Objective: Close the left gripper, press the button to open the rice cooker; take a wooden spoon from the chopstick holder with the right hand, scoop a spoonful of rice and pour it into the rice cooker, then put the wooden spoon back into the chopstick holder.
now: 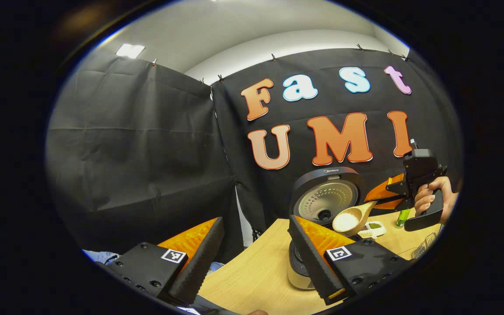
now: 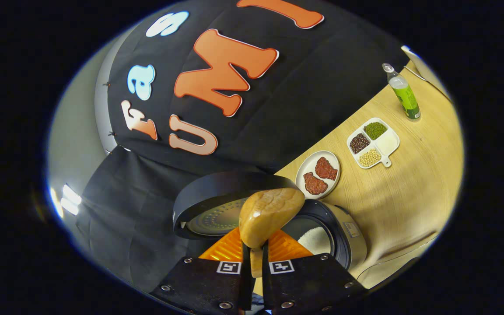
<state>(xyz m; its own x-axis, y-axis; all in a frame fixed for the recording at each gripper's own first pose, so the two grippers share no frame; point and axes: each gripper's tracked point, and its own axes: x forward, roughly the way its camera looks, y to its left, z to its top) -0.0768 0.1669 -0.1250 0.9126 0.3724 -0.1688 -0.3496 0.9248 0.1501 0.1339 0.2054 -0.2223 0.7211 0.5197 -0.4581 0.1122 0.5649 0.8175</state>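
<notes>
Right hand-held gripper (image 2: 252, 262), fingers clamped on the handle of one wooden spoon (image 1: 351, 218), holds it level over the open rice cooker (image 1: 326, 199) at lower right of the left gripper view, rice-filled bowl pointing left. Left hand-held gripper (image 1: 256, 256) gapes wide, empty, above the worktop (image 1: 252, 271).

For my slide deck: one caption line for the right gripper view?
Right claw holds the wooden spoon over the open rice cooker.
</notes>
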